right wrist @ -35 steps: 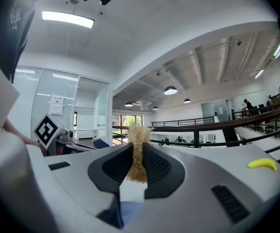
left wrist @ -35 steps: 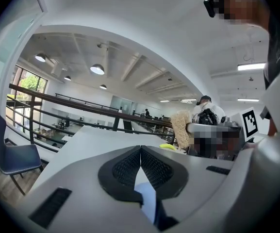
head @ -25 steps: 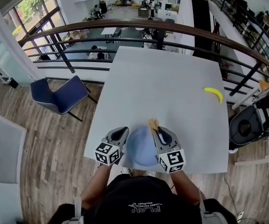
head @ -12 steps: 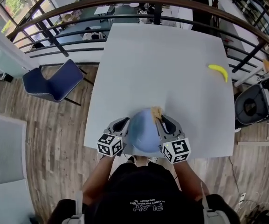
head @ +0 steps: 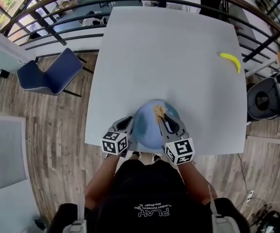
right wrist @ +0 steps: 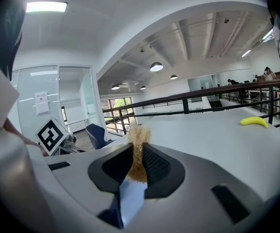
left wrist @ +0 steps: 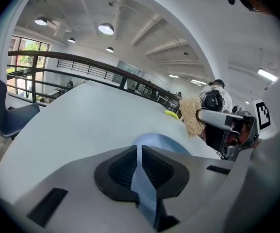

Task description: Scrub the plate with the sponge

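Observation:
A light blue plate (head: 149, 124) sits low over the near edge of the white table (head: 169, 47). At the plate's left side, my left gripper (head: 126, 125) is shut on its rim; in the left gripper view the blue rim (left wrist: 140, 174) runs between the black pads. My right gripper (head: 163, 119) is over the plate's right half, shut on a tan fibrous sponge (head: 157, 110). The sponge (right wrist: 139, 147) sticks up from between the pads, and a piece of the plate (right wrist: 130, 200) shows below them. From the left gripper, the sponge (left wrist: 190, 116) shows above the plate (left wrist: 159, 142).
A yellow banana (head: 230, 61) lies at the table's far right. A blue chair (head: 47, 74) stands on the wooden floor to the left. A black railing (head: 130, 4) runs behind the table, and a black round unit (head: 262, 101) stands at the right.
Both grippers have sunk toward the table with the plate and the sponge still in them. The plate now sits closer to the table's near edge.

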Tool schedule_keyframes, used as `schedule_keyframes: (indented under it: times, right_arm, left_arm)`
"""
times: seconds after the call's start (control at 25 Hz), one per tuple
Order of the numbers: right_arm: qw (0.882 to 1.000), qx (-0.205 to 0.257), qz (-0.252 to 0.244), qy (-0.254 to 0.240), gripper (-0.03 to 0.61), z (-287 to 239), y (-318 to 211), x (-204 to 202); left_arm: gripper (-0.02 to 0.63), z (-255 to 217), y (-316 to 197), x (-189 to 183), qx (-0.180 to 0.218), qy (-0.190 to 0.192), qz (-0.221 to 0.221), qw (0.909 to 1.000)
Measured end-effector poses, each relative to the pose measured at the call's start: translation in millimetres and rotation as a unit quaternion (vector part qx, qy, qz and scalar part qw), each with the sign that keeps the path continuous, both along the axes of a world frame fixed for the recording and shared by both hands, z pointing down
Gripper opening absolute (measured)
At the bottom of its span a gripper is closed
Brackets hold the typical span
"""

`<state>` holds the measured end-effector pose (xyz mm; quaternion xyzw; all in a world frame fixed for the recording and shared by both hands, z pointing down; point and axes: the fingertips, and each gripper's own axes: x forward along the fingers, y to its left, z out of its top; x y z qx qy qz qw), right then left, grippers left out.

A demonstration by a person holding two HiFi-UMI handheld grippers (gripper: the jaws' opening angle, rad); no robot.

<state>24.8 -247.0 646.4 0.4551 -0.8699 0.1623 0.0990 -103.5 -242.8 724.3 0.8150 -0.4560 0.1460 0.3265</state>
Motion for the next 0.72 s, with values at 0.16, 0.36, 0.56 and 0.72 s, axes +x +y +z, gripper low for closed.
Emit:
schedule_keyframes:
  times: [0.16, 0.36, 0.56, 0.72]
  right_arm:
    - [1.0, 0.001, 0.008, 0.0, 0.067, 1.8, -1.4, 5.4]
    - [1.0, -0.004, 0.012, 0.001, 0.067, 8.2, -6.7, 6.0]
    - [1.0, -0.007, 0.015, 0.0, 0.067, 9.6, -4.6, 10.9]
    - [1.0, -0.01, 0.011, 0.002, 0.067, 9.5, -5.7, 8.9]
  left_arm:
    - [0.087, 20.8, 5.1, 2.5, -0.05, -0.009, -0.004, 0.9987]
    - [0.109, 47.1, 7.3, -1.1, -0.106, -0.023, -0.013, 0.994]
    - [0.109, 64.5, 17.2, 6.4, -0.162, -0.016, -0.014, 0.9866]
    - [0.109, 71.9, 17.2, 7.8, -0.187, 0.005, -0.022, 0.9822]
